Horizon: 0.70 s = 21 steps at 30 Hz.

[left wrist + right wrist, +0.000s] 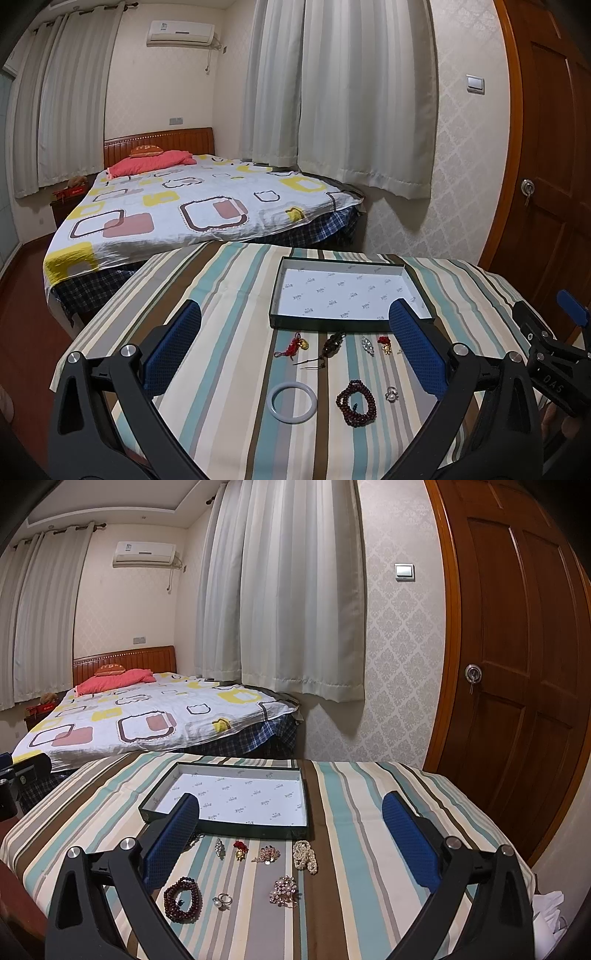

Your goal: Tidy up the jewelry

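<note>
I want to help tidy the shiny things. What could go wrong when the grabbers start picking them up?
1. The small pearl ring lies close beside the dark red bead bracelet; the wide-open right hand-held gripper might nudge both.
2. The pale round jade-like bangle looks smooth and could slip or roll on the striped tablecloth.
3. The shallow dark-rimmed white-lined box has low walls, so dropped pieces might bounce out.

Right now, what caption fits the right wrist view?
Open claw above jewelry laid before an empty tray.
</note>
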Motion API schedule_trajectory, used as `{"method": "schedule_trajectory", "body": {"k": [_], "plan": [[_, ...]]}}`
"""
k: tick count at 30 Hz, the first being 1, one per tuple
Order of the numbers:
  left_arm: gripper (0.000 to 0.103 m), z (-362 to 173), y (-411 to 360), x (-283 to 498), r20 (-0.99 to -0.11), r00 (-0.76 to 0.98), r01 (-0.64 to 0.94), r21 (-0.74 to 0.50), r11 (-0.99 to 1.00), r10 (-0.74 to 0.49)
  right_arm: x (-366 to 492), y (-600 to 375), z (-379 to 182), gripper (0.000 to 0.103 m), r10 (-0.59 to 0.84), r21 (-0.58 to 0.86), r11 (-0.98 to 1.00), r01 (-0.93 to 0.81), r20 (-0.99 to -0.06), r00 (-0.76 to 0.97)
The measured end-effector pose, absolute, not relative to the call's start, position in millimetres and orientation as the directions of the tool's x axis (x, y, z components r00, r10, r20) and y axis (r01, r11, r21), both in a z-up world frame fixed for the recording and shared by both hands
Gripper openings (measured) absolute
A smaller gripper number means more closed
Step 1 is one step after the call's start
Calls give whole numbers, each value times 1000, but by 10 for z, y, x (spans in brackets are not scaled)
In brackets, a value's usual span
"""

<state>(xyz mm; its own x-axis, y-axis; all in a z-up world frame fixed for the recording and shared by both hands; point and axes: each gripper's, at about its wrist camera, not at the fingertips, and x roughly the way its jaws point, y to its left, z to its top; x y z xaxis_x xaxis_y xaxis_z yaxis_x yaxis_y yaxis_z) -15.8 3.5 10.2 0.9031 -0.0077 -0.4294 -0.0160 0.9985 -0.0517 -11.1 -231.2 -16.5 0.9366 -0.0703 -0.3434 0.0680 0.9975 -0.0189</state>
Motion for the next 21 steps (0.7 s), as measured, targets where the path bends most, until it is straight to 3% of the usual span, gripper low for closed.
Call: {"method": "schedule_trajectory", "body": {"k": [21], "plan": [[99, 98, 22, -158, -430, 903, -16, -51, 999, -8, -119, -2313, -148, 97, -70, -18, 997, 68, -342, 937]]}}
